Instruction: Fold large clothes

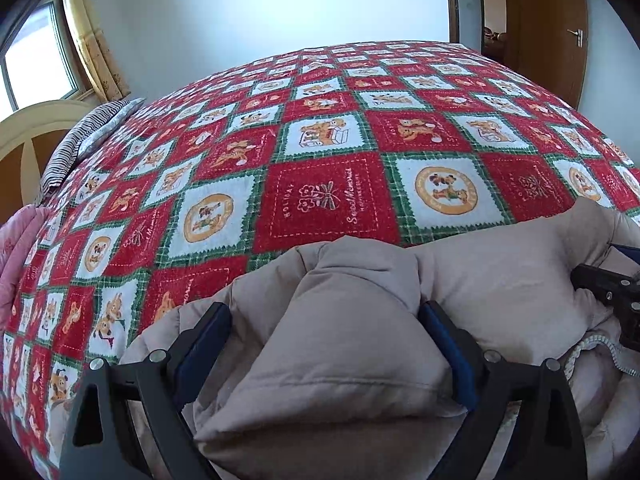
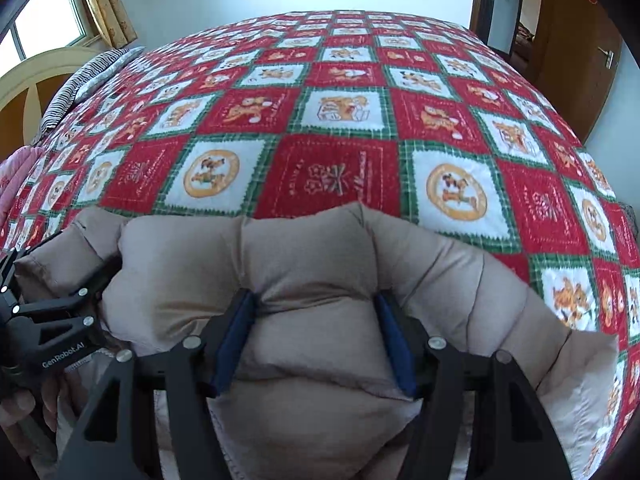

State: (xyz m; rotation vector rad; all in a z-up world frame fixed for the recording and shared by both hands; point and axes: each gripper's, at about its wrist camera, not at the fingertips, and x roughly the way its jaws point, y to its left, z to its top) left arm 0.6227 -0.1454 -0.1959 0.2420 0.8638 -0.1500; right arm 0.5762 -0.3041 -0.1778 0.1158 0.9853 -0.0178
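Folding is under way on a padded beige coat (image 1: 500, 280), which lies bunched at the near edge of a bed covered by a red, white and green patchwork blanket (image 1: 328, 184); it fills the lower half of both wrist views.

The left gripper (image 1: 324, 332) stands with its jaws wide apart. A puffy fold of the coat sits between the blue pads (image 1: 200, 344), but they do not appear to press it, so I judge this side released.

The right gripper (image 2: 316, 328) has its jaws part-way in, its pads (image 2: 234, 340) seemingly dented into a thick quilted section, which reads as clamped on the coat.

The left gripper's black frame shows at the left edge of the right view, close by.

The next move likely calls for a fresh left-hand hold on a coat edge, then flattening the bulky fold.
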